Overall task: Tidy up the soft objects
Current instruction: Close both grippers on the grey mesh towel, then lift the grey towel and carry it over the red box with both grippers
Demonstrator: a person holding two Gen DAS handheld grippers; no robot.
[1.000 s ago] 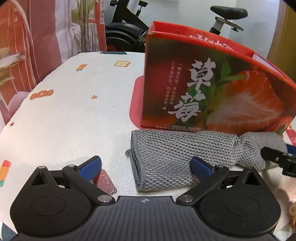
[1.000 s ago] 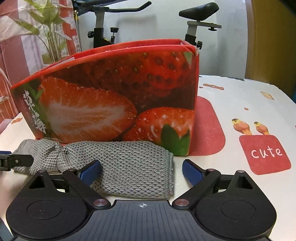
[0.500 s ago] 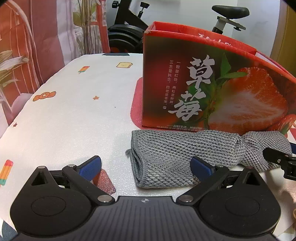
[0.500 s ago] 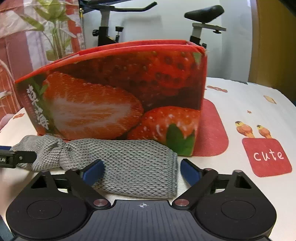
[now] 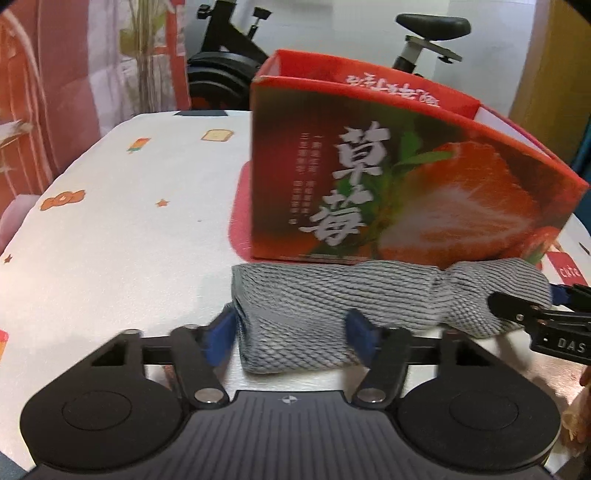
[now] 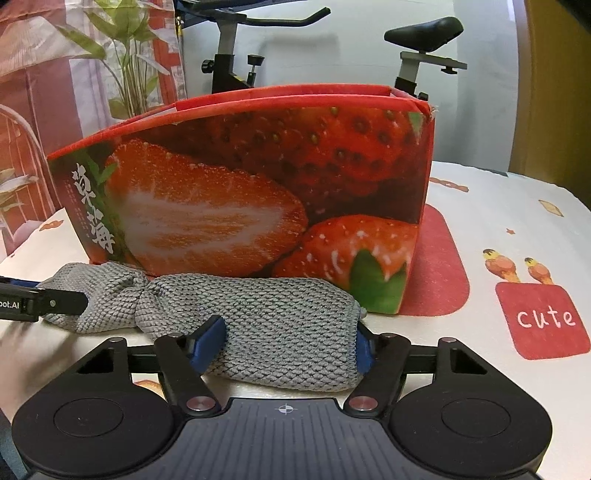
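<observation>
A folded grey knit towel (image 5: 332, 295) lies on the table along the front of a red strawberry-print box (image 5: 406, 184). My left gripper (image 5: 291, 332) straddles the towel's left end; its jaws are closing and both blue pads touch the cloth. My right gripper (image 6: 286, 345) straddles the other end of the towel (image 6: 280, 325), jaws closing, pads pressed into the bunched fabric. A finger of the right gripper (image 5: 517, 310) shows at the right edge of the left wrist view. The open-topped box (image 6: 258, 184) stands just behind the towel.
The table (image 5: 110, 240) wears a white cloth with small cartoon prints and red patches (image 6: 543, 321). Behind the table stands an exercise bike (image 6: 421, 33). A patterned curtain (image 5: 55, 92) hangs at the left.
The jaws of both grippers have narrowed from wide apart onto the towel's two ends. The cloth has bunched up between the pads. Both hands stayed in place.
</observation>
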